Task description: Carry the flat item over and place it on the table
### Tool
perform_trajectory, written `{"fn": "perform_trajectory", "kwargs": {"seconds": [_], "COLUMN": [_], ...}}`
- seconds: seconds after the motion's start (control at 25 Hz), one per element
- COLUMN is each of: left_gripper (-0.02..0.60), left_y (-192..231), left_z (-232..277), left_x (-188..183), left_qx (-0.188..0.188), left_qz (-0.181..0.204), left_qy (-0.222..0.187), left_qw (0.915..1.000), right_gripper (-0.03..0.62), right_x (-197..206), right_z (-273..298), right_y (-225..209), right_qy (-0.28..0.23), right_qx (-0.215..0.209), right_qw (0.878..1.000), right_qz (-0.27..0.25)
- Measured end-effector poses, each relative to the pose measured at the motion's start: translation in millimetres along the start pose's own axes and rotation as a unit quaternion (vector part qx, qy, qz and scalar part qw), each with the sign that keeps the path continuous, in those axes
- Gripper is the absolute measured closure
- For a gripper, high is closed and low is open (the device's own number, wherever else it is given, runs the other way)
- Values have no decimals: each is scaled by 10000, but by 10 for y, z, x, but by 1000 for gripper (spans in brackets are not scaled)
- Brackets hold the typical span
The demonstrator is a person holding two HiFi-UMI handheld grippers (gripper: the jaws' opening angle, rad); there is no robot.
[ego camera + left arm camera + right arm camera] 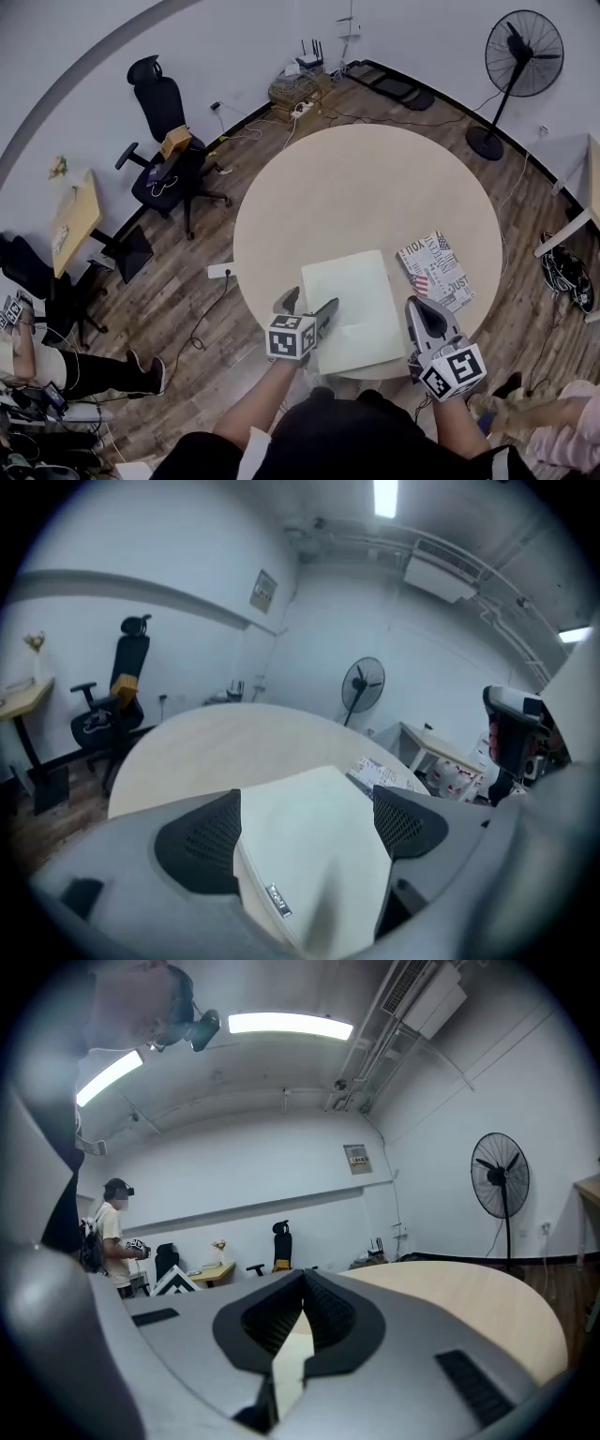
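Two grippers hover at the 6 o'clock edge of the round table (366, 187), where the pale flat item (352, 300) lies, with a printed magazine (436, 270) just beside it at 2 o'clock. The left gripper (307, 305), at the item's 8 o'clock, has its jaws spread wide either side of the item's near corner. The right gripper (421, 311), at 4 o'clock, has its jaws closed tip to tip.

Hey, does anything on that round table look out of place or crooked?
Nothing looks spilled or damaged. The cream pad lies close to the table's near rim, with the right gripper shut on its edge and the left gripper open around a corner. The magazine beside it lies at an angle.
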State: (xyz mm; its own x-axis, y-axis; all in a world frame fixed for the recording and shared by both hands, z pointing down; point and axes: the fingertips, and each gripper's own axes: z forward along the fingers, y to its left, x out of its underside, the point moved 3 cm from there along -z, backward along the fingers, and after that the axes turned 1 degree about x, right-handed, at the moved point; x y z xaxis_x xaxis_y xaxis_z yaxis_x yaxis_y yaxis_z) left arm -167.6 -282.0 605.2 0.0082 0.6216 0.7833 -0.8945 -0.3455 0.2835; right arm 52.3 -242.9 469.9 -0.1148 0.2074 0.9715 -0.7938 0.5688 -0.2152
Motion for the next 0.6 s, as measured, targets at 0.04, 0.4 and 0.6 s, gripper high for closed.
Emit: {"fn": "perform_trajectory", "kwargs": {"seconds": [0.04, 0.4, 0.6], "left_gripper": [138, 570, 575], "left_y": [-23, -46, -88], "left_z": [-75, -720, -883], "left_x": [-94, -587, -591], "left_qx": [-77, -672, -446], "left_qz": [107, 9, 88], "left_qy": [-236, -1537, -1754], "left_qw": [9996, 9858, 9835], "right_gripper": [597, 597, 597], "right_x": [-8, -74, -134], "right_z": [1, 53, 88], "right_y": [-1, 56, 81], "right_qy": [-11, -134, -114], "right_qx": [-1, 143, 254], "right_qw": [10000, 9990, 9991], "right_qz": [-24, -397, -308]}}
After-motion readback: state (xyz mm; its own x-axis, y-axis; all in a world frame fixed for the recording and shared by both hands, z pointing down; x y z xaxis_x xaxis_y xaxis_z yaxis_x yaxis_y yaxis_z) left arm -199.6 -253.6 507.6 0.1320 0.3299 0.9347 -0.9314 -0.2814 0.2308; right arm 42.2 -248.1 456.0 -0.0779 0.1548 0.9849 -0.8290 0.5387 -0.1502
